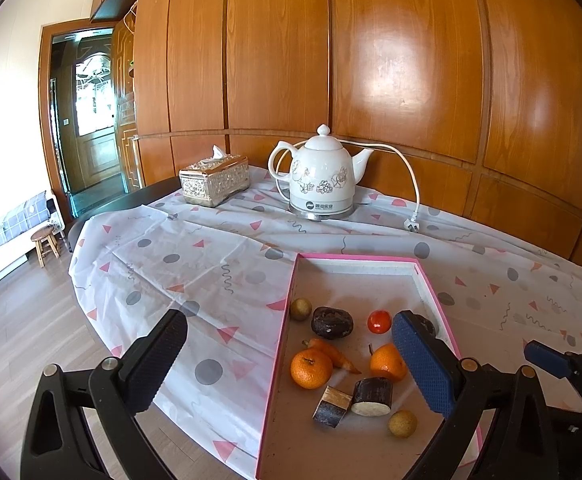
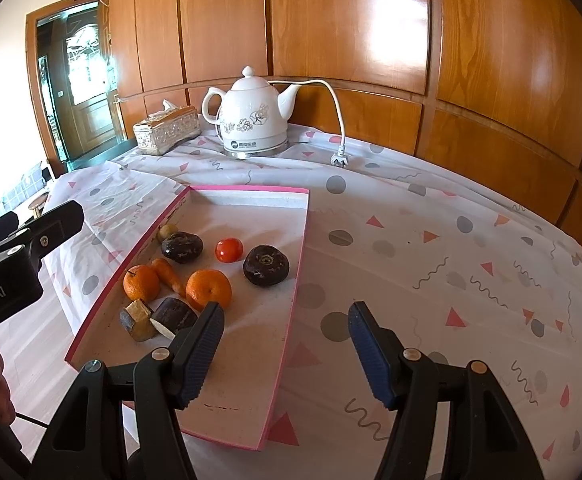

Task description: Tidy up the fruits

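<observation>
Patterned tablecloth (image 2: 431, 216), pink-rimmed tray (image 2: 247, 190) overhanging edge

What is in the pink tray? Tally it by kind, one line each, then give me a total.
Tangerines: 2
Dark brown round fruits: 2
Small tan round fruits: 2
Sugarcane pieces: 2
Carrot: 1
Small red tomato: 1
Total: 10
</observation>
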Motion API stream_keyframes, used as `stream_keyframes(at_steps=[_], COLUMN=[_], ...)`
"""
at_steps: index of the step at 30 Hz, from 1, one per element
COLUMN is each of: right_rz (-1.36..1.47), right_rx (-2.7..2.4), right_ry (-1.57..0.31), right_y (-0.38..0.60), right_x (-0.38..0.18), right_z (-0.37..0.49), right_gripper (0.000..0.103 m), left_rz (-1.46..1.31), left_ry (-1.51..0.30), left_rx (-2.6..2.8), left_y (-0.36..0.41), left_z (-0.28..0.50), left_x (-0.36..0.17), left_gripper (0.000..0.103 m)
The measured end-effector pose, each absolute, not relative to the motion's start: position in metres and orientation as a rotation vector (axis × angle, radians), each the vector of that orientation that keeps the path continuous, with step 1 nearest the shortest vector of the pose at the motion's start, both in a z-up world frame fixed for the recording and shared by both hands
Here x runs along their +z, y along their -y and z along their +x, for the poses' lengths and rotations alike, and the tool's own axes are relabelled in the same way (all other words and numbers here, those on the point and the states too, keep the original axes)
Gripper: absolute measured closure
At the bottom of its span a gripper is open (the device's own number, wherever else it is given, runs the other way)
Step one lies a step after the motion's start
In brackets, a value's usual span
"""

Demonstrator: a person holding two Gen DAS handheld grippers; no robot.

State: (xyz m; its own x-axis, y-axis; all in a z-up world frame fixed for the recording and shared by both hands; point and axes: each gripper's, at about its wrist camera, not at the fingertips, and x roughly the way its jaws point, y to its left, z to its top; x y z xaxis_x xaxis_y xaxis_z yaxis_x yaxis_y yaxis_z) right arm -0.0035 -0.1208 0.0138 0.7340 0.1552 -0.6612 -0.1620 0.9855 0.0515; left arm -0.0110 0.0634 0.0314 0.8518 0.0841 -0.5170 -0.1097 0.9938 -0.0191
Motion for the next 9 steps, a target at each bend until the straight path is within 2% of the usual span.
stream_keyframes(at_steps=[9], right_rz=[-0.003], right_rx=[0.173], right_ry=[-0.726], right_y=[0.1243], right_x=[0.0129], right_z=[-0.0022], right_gripper=[0.038], left_rz=[-0.054], left_ry=[-0.550], left_rx=[0.089], left_y=[-0.0637], left_z=[-0.0108], left_x=[0.0300], left_gripper=[0.000])
